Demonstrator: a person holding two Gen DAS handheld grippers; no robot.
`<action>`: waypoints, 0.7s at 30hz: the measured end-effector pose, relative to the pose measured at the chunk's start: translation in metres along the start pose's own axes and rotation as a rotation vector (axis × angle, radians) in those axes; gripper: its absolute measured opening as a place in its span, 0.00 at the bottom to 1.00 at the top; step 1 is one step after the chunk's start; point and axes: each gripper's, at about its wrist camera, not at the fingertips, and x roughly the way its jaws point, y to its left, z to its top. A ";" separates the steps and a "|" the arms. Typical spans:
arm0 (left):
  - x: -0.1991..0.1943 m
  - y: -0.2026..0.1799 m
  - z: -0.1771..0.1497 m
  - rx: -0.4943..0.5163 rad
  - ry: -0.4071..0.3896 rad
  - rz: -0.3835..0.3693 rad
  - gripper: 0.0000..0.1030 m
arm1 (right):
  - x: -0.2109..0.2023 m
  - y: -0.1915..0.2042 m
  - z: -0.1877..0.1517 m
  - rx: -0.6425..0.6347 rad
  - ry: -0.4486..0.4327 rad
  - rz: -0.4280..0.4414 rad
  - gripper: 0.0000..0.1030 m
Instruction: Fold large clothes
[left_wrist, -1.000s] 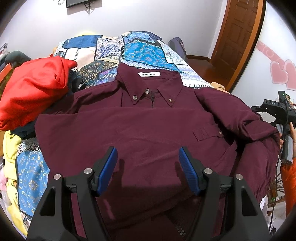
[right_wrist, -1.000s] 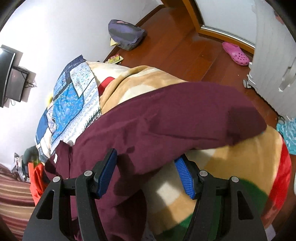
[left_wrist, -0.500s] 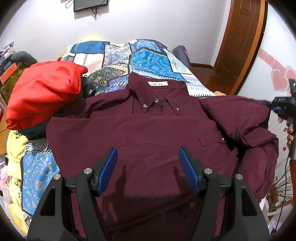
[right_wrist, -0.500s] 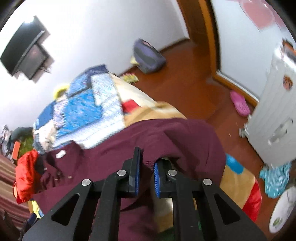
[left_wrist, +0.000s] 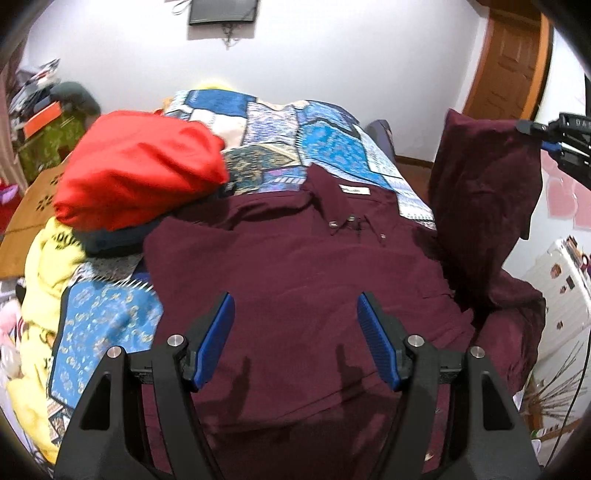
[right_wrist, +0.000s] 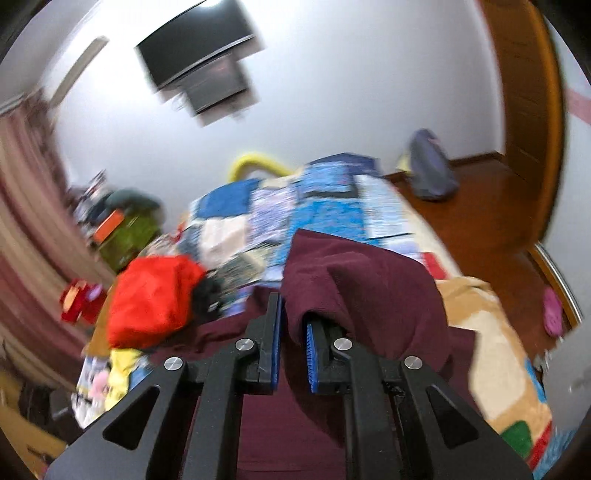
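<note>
— Right gripper (right_wrist: 291, 341): why is it clamped on the maroon shirt's sleeve (left_wrist: 484, 177)?
— It is raised for folding across the shirt (left_wrist: 314, 280), spread on the bed (left_wrist: 332, 144); left gripper (left_wrist: 295, 336) is kept open, empty.

My right-wrist view is smeared all over: the screen (right_wrist: 199, 70) at upper left and the quilt (right_wrist: 325, 206) show no detail. My tongs hide the shirt (left_wrist: 295, 280) hem at the bottom of the left-wrist view. The collar label (left_wrist: 355, 190) is too small to read. My right gripper (left_wrist: 554, 146) is cut off at the right edge.
</note>
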 end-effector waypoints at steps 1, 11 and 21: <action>-0.002 0.006 -0.002 -0.011 -0.002 0.004 0.66 | 0.008 0.013 -0.004 -0.024 0.020 0.017 0.10; -0.023 0.068 -0.032 -0.106 0.007 0.083 0.66 | 0.127 0.081 -0.106 -0.182 0.400 0.075 0.10; -0.020 0.081 -0.045 -0.134 0.047 0.111 0.66 | 0.142 0.096 -0.147 -0.304 0.563 0.058 0.27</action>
